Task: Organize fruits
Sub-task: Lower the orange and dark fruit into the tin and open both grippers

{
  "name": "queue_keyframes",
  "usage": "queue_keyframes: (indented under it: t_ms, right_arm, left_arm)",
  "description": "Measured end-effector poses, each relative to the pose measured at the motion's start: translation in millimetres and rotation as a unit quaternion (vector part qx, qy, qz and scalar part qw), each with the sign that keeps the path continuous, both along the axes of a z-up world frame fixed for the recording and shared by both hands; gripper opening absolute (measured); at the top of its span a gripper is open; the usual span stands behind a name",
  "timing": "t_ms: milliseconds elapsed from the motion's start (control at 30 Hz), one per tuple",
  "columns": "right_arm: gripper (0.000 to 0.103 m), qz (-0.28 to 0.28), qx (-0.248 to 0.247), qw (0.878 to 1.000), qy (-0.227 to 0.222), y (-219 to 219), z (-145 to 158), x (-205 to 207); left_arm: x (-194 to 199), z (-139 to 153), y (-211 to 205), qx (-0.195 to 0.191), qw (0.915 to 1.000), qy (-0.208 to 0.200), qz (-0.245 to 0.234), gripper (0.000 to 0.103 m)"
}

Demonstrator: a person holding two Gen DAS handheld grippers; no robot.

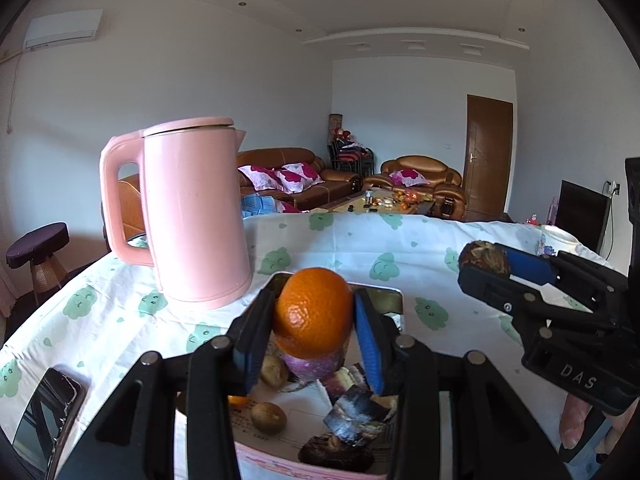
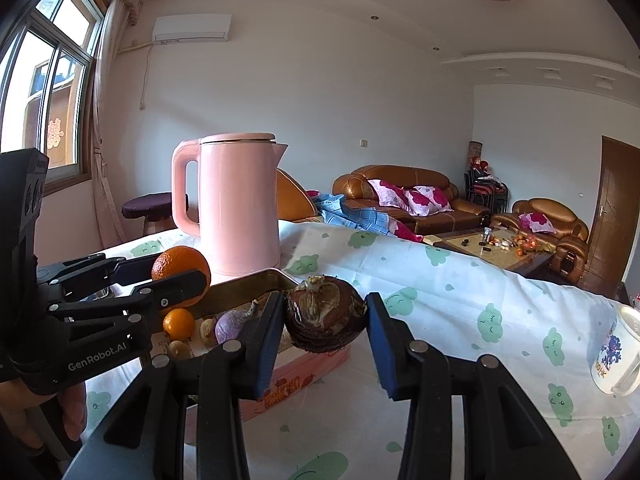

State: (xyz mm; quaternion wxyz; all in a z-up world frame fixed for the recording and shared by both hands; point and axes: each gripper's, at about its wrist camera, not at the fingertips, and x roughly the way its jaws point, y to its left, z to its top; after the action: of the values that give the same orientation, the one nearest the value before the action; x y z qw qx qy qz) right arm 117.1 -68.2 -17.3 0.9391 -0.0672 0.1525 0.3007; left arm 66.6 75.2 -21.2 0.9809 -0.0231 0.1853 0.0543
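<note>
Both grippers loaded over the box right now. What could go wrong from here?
1. The left gripper holds the orange only at its sides; a round fruit may slip and drop onto the fruit in the pink box.
2. The right gripper carries a dark wrinkled fruit that looks soft; squeezing harder may crush it.
3. The pink kettle stands just behind the box; a wide swing might knock it.

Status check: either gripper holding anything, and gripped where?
Left gripper clamps the large orange by its opposite sides, above the pink box. Right gripper clamps a dark brown dried-looking fruit, also across its sides.
</note>
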Motion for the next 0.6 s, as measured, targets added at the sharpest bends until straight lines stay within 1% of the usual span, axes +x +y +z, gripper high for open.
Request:
queue_keyframes:
  t_ms: [233, 600]
  right_arm:
    - [0.043, 0.017, -0.001, 1.0, 0.006, 20, 0, 3]
    - [0.043, 0.039, -0.017, 0.999, 0.014, 52, -4, 6]
  left_arm:
    - [-1, -6, 22, -0.007, 0.9996, 0.017, 0.022, 0.042]
    - [4, -13, 39, -0.009, 0.9987, 0.04, 0.03, 0.042]
